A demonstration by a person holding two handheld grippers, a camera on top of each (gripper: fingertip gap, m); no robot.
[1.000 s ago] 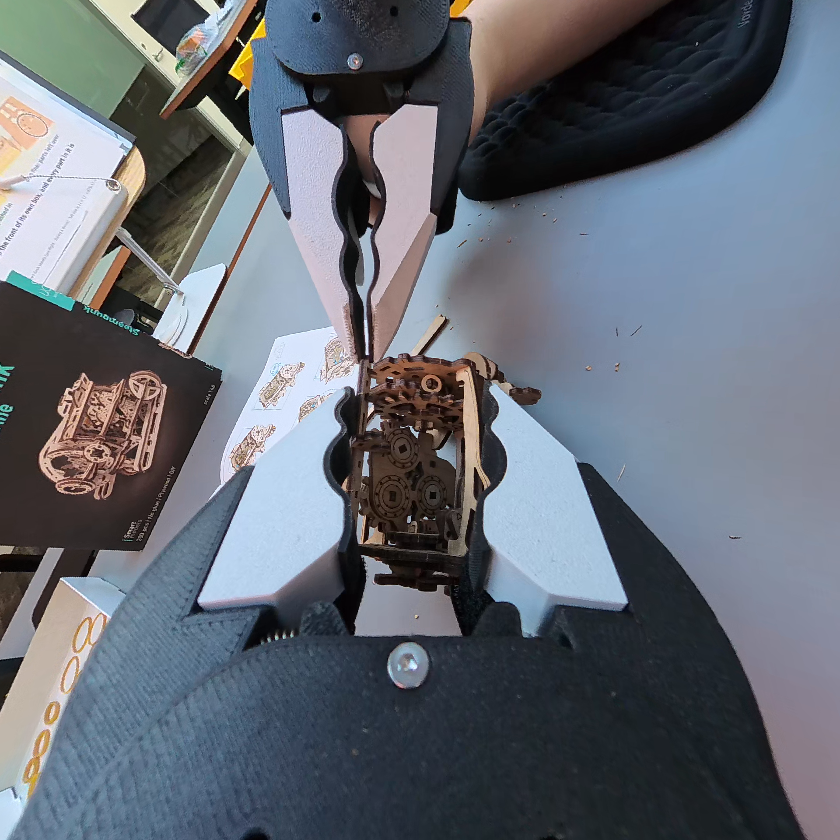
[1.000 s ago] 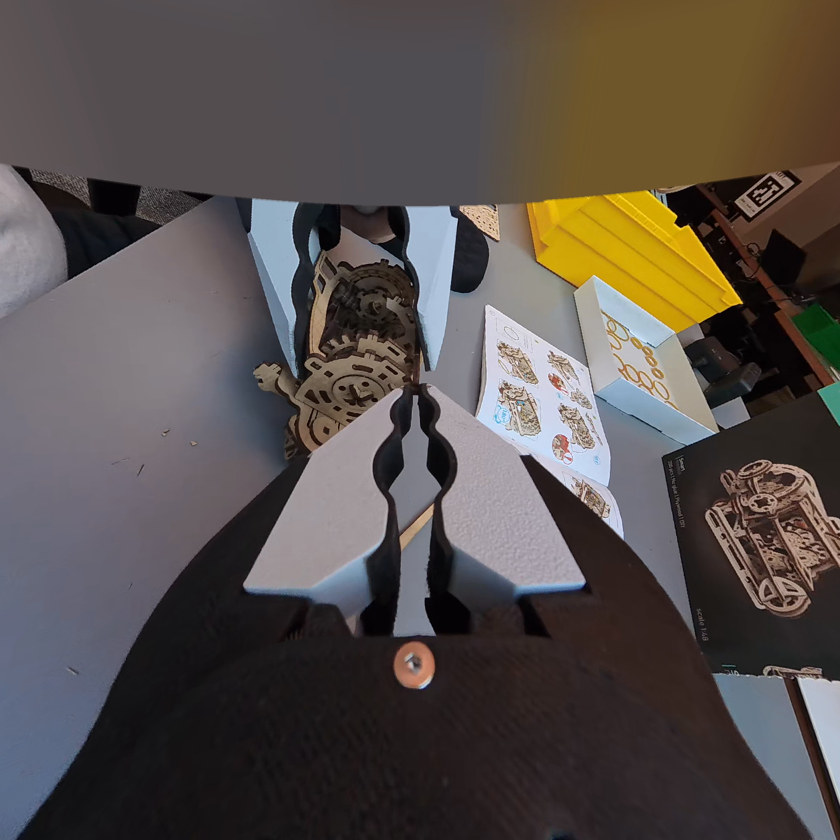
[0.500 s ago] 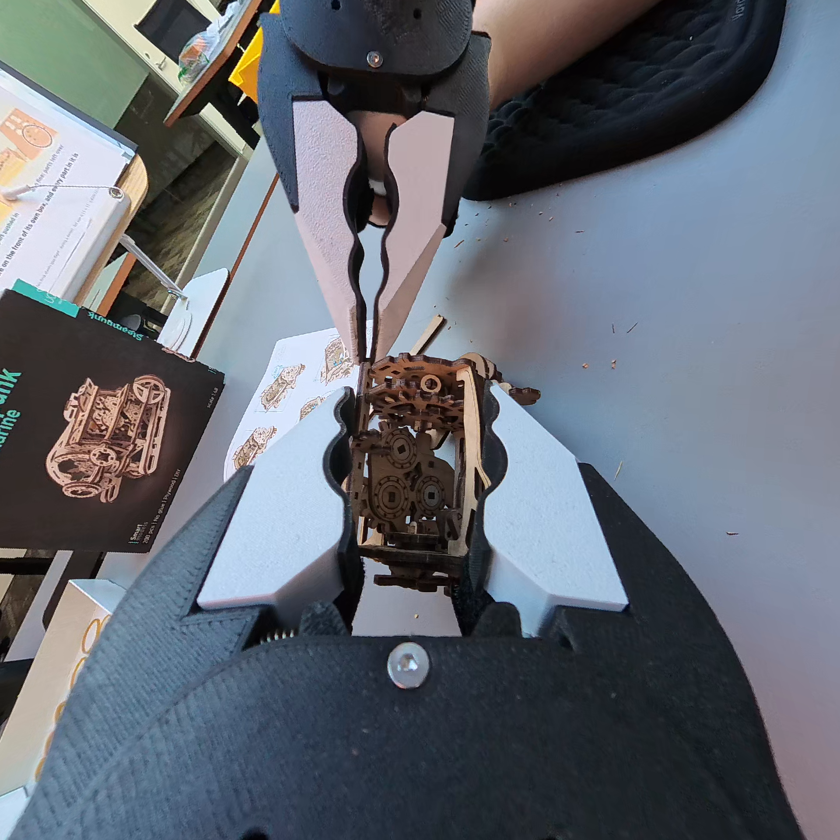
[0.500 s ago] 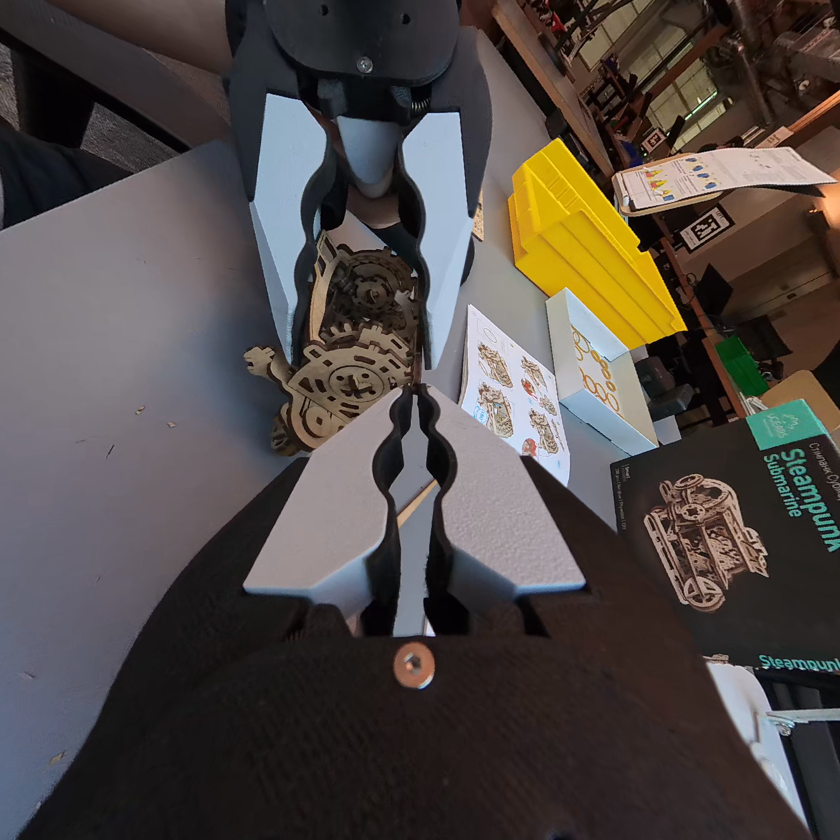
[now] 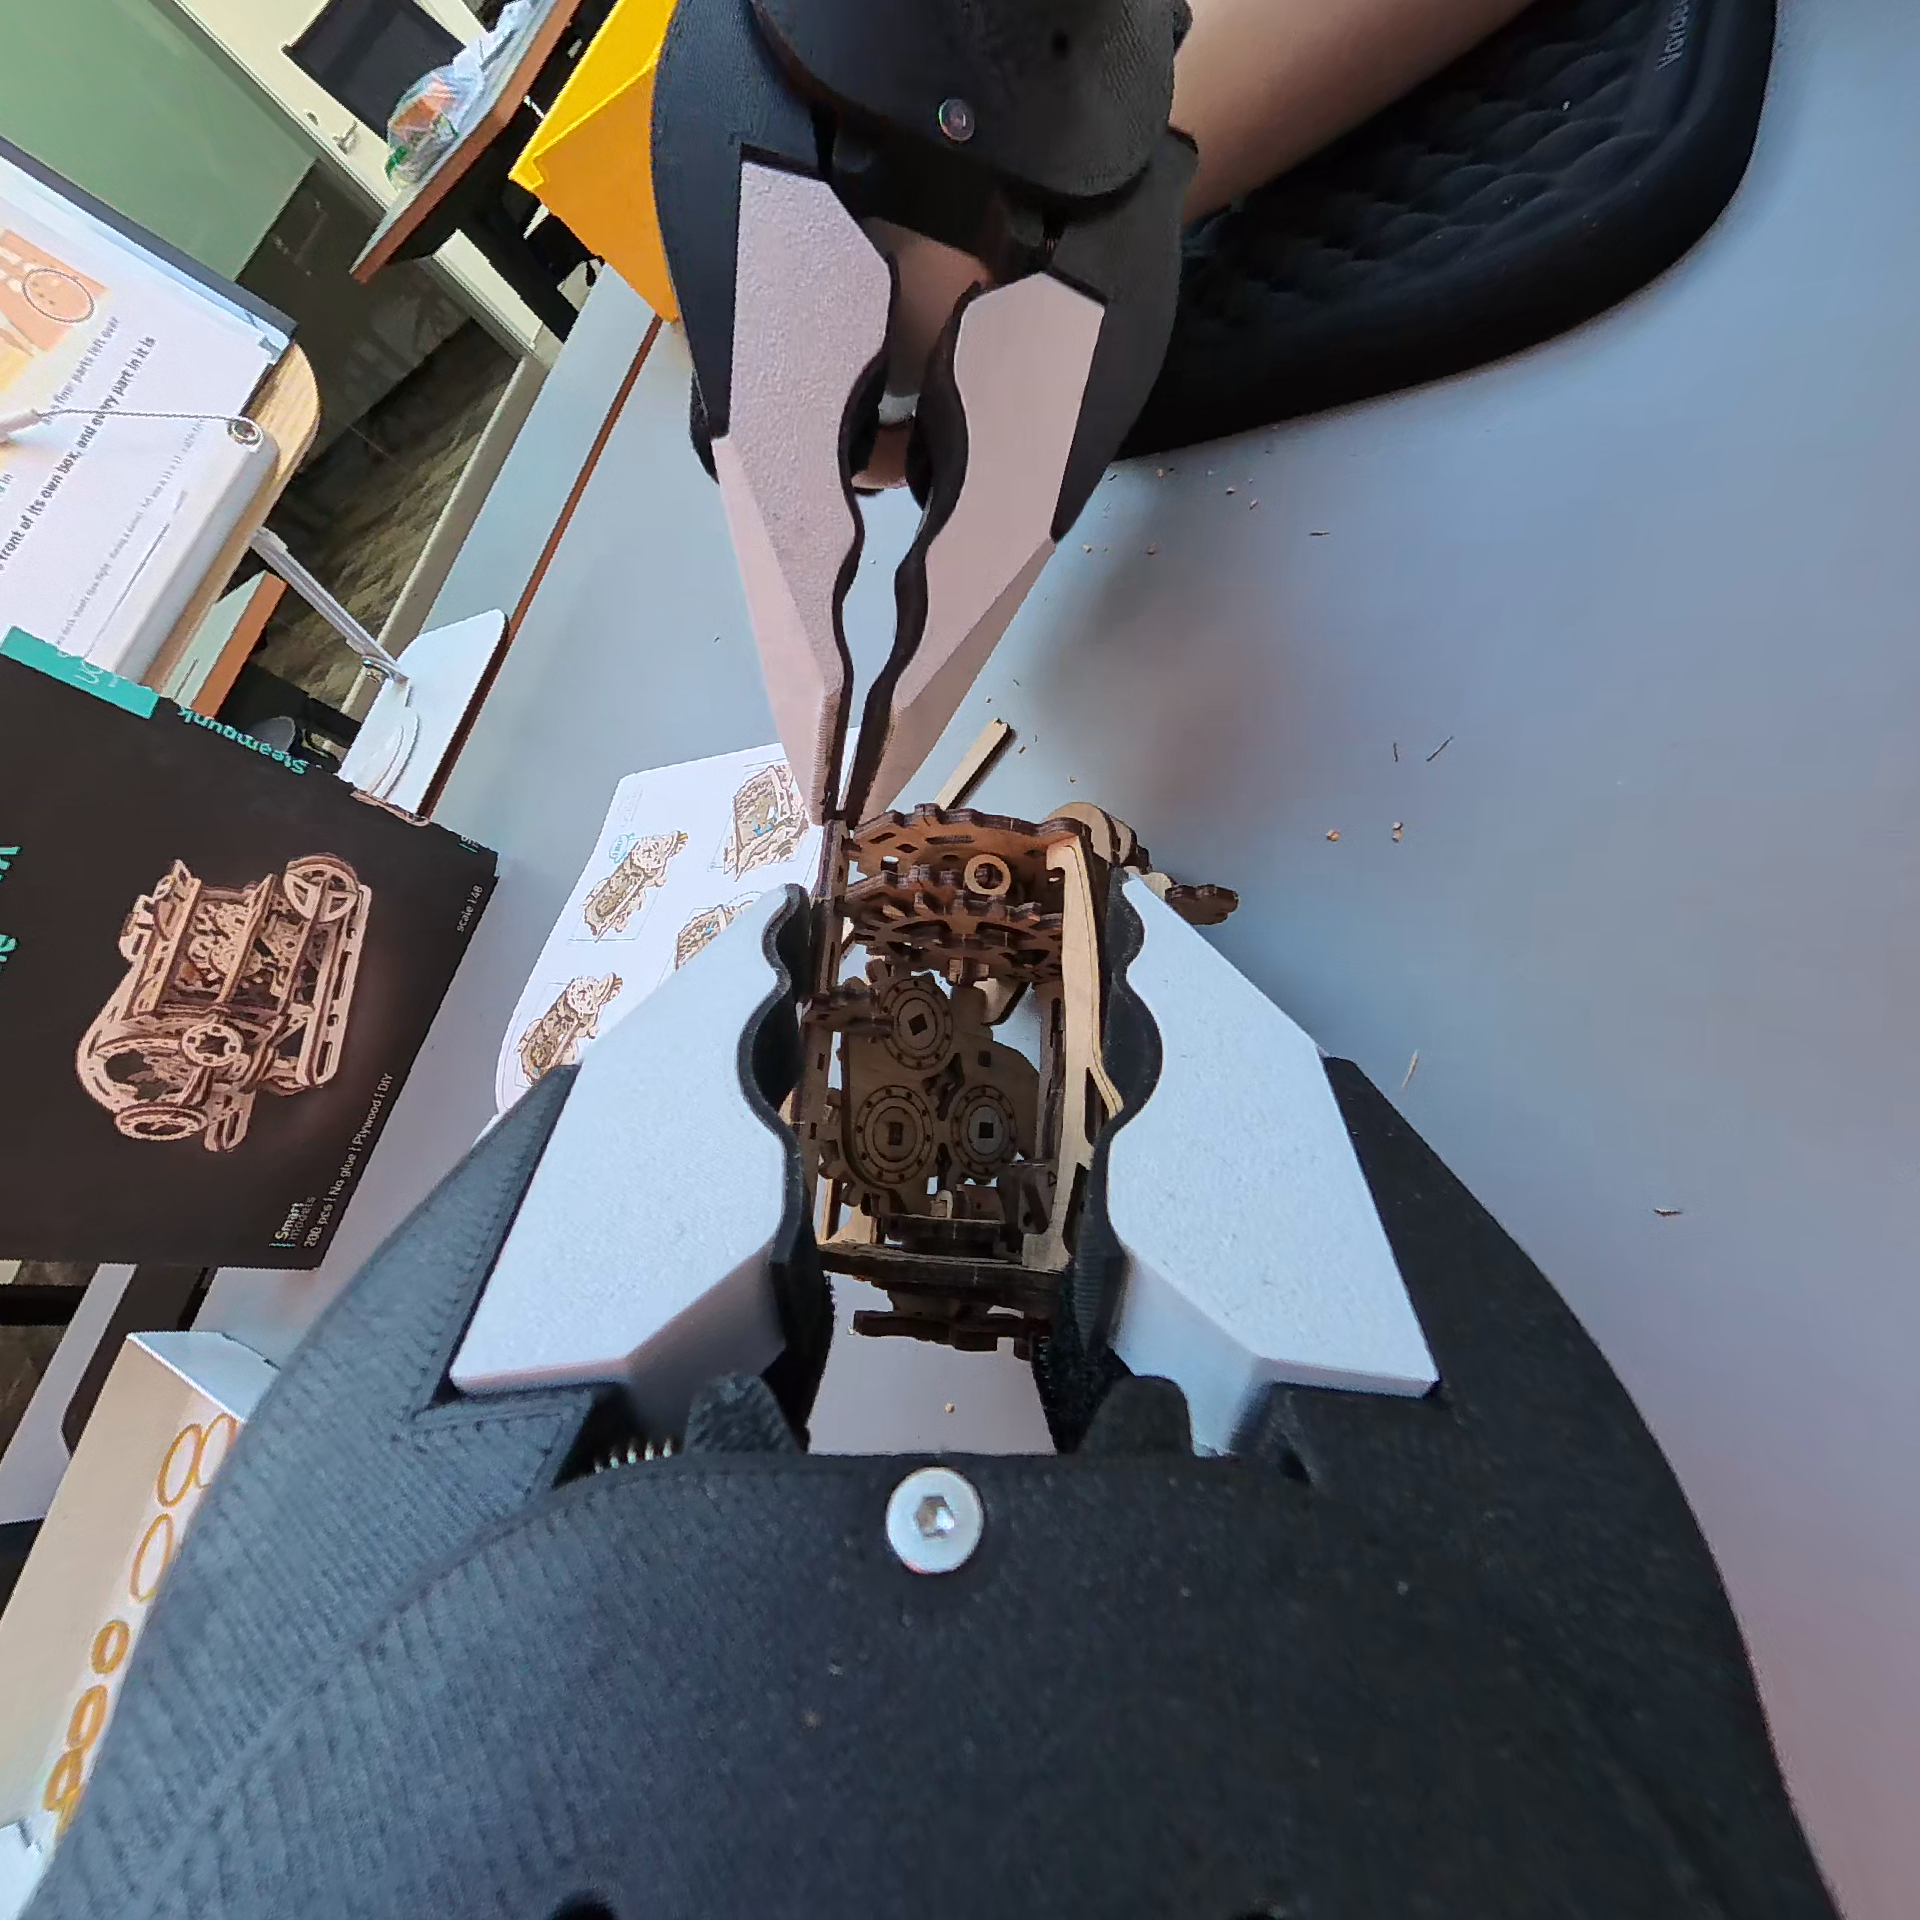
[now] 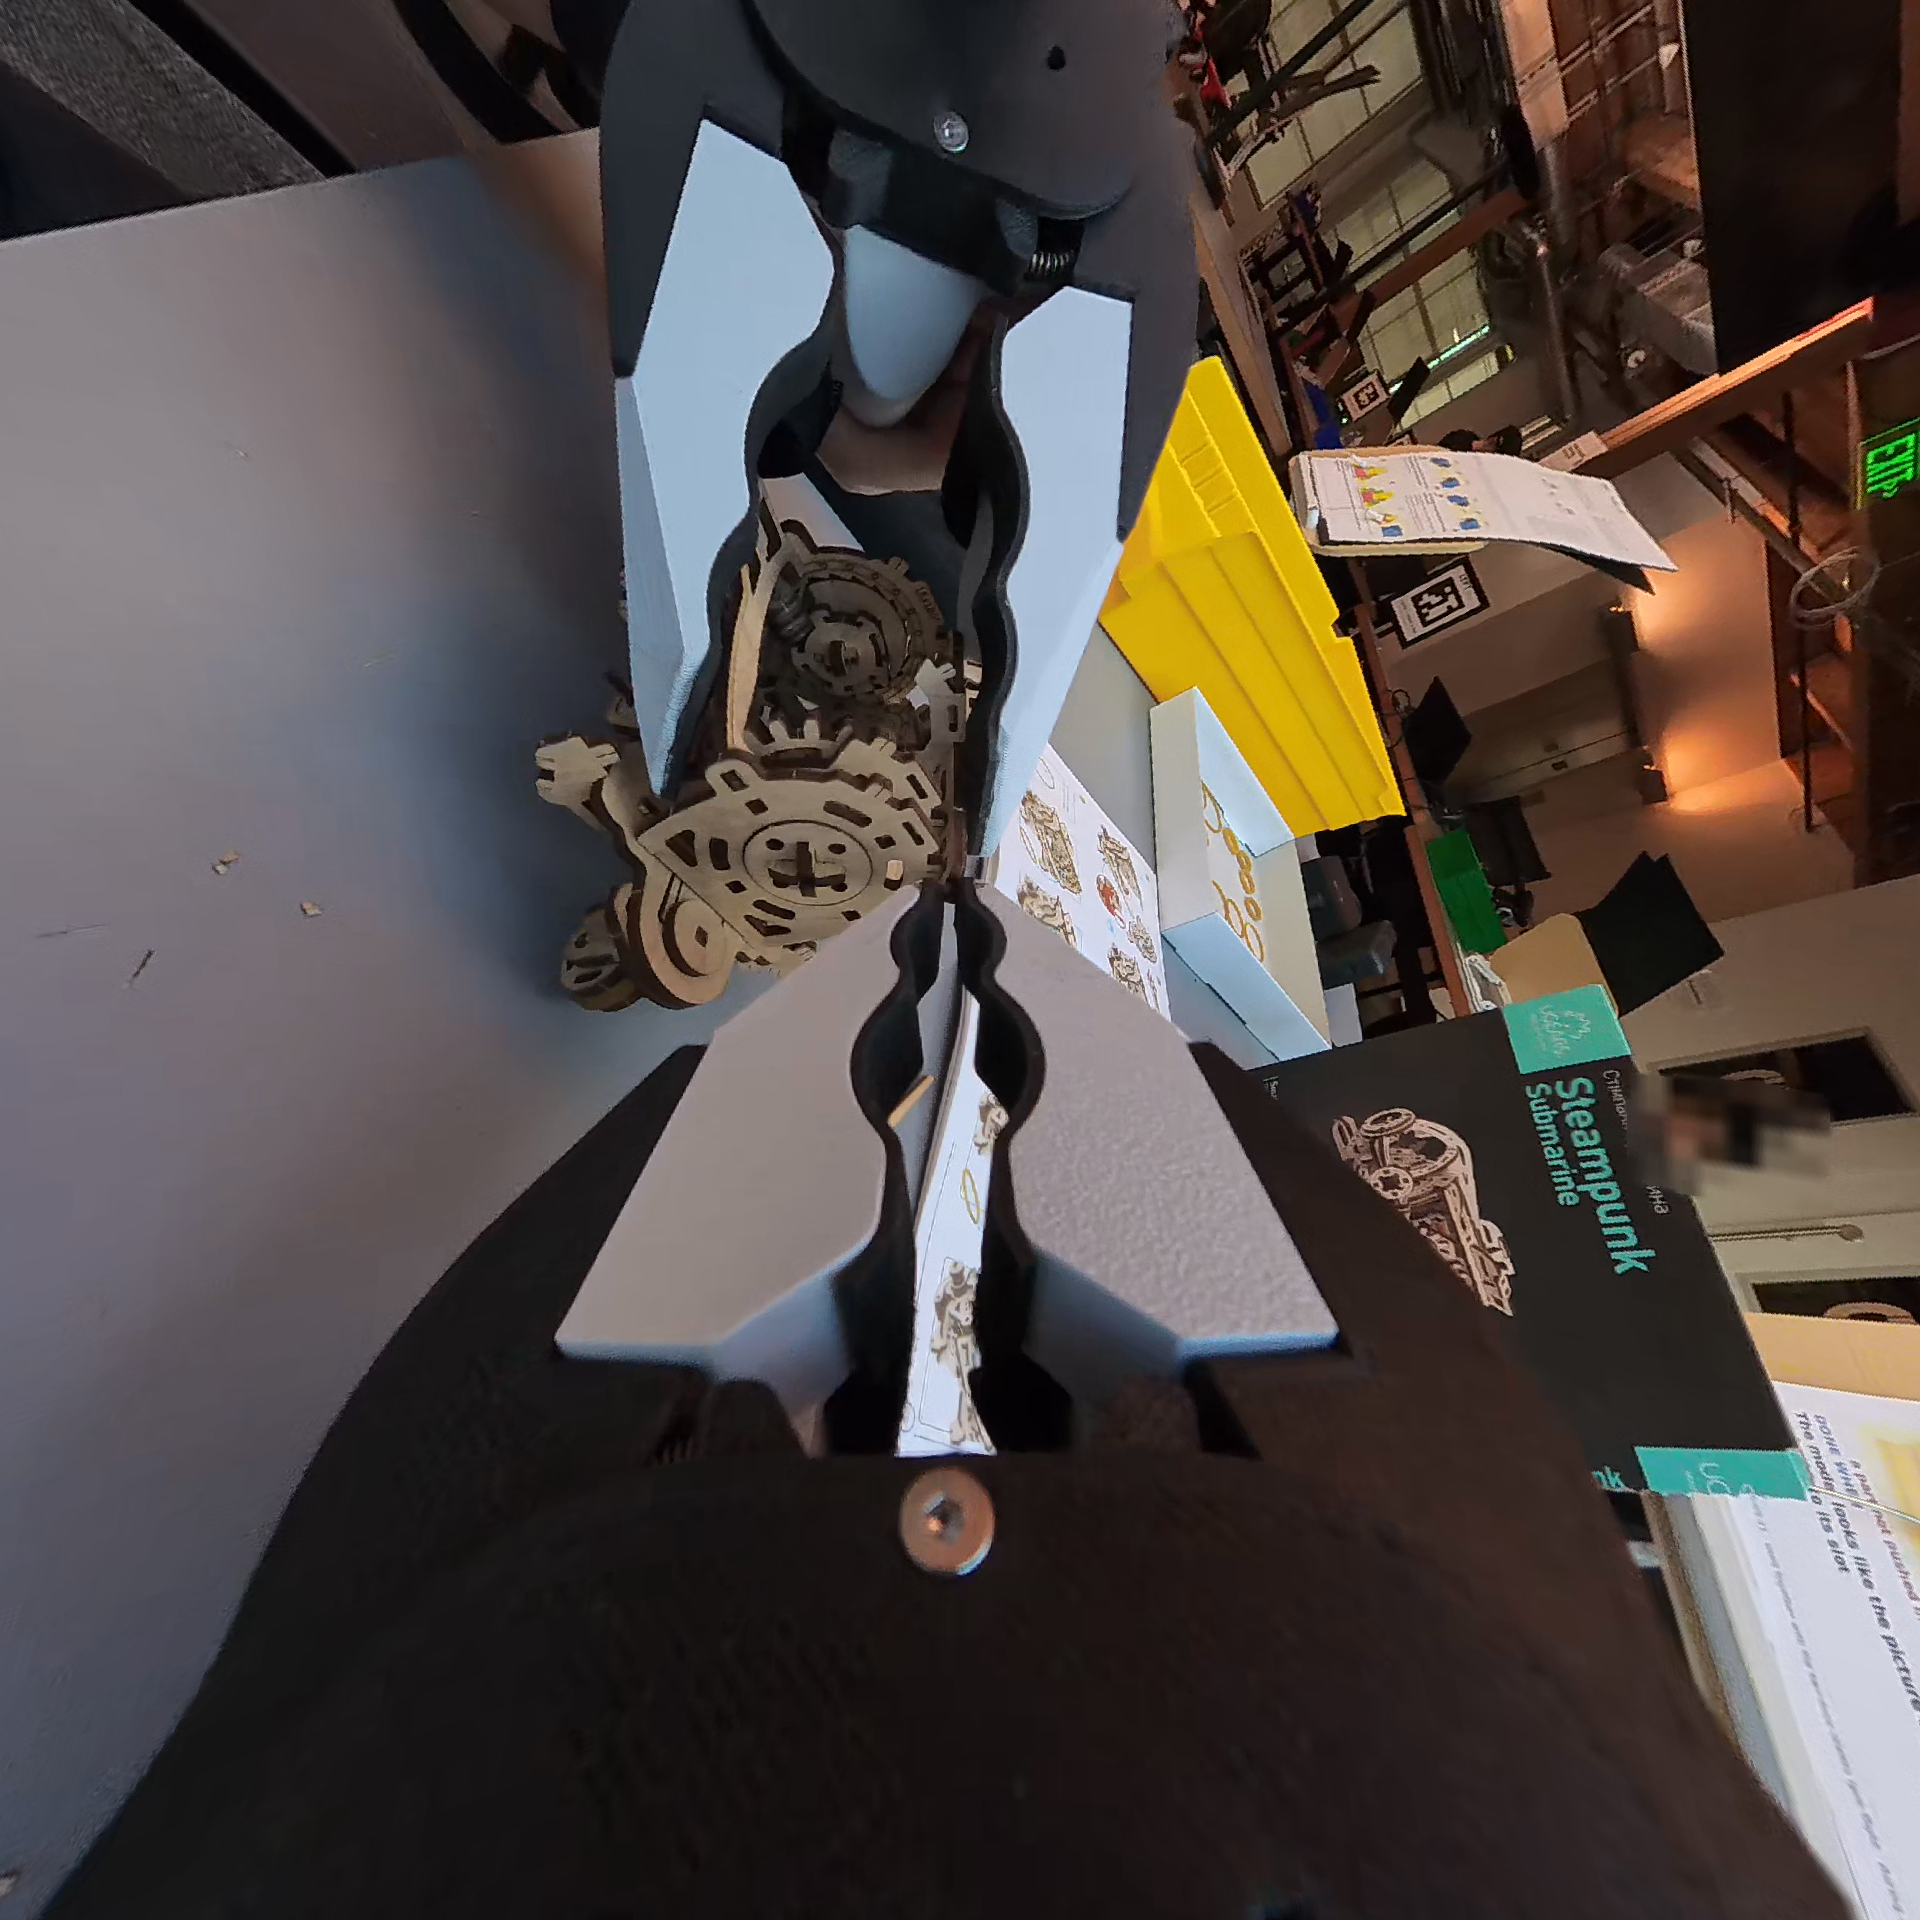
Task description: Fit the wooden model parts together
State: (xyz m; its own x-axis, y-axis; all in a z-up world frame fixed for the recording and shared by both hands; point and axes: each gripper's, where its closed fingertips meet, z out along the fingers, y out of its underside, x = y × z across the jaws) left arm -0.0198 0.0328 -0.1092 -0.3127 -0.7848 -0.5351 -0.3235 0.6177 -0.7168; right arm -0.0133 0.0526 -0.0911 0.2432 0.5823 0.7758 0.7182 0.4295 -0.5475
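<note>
A half-built wooden gear model (image 5: 935,1091) stands on the grey table (image 5: 1507,831). My left gripper (image 5: 956,894) is shut on it, one finger on each side plate. My right gripper (image 5: 840,800) reaches in from the far side. Its tips are pinched together on the top edge of the model's thin left side plate (image 5: 826,873). In the right wrist view, my right gripper (image 6: 948,899) meets that plate's edge at the right side of the model (image 6: 790,862). The left gripper (image 6: 821,821) grips the model from beyond. A person's forearm (image 5: 1299,94) is behind the right gripper.
A black kit box (image 5: 208,987) and a picture instruction sheet (image 5: 665,894) lie left of the model. A white box (image 5: 94,1538) is at the near left. A loose wooden strip (image 5: 977,748) lies behind the model. A black cushion (image 5: 1455,229) and yellow bins (image 6: 1247,623) are farther off. Both grippers' tips are close together, under 4 cm apart.
The right gripper has tilted and rolled while its tips stay at the model's side plate edge. The left gripper still holds the model in the same place.
</note>
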